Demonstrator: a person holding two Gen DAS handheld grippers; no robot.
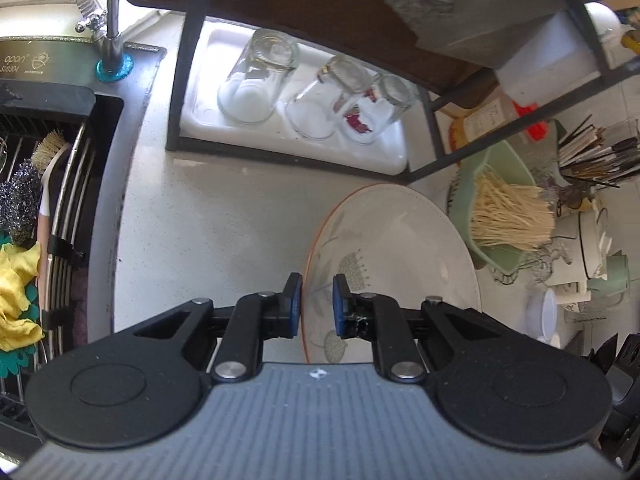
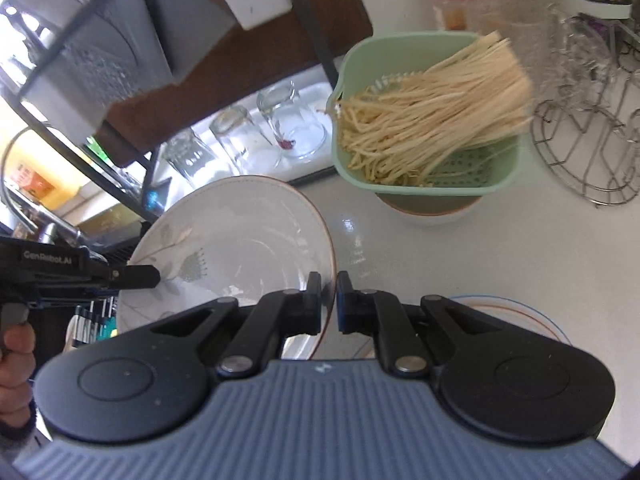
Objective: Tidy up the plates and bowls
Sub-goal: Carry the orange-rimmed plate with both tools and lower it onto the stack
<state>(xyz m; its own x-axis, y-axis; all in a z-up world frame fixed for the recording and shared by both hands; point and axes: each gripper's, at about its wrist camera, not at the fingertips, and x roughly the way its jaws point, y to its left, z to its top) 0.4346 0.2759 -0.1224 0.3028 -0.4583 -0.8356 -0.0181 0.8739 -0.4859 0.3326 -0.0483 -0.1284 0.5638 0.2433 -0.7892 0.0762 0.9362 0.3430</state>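
Observation:
A white plate (image 1: 400, 248) with a floral print and an orange rim is held up off the counter between both grippers. My left gripper (image 1: 316, 306) straddles its left rim with a small gap between the pads. My right gripper (image 2: 329, 304) is shut on the plate's right rim (image 2: 240, 236). The left gripper (image 2: 132, 276) shows at the plate's far edge in the right wrist view. Another plate (image 2: 516, 316) with blue and orange rings lies flat on the counter under my right gripper.
A green strainer (image 2: 424, 184) of noodles sits on a bowl (image 2: 432, 212). Upturned glasses (image 1: 260, 80) stand on a white tray (image 1: 384, 160) under a black rack (image 1: 176, 92). The sink (image 1: 48, 208) with a wire rack is at the left. Utensil holders (image 1: 592, 160) and a wire stand (image 2: 588, 148) are at the right.

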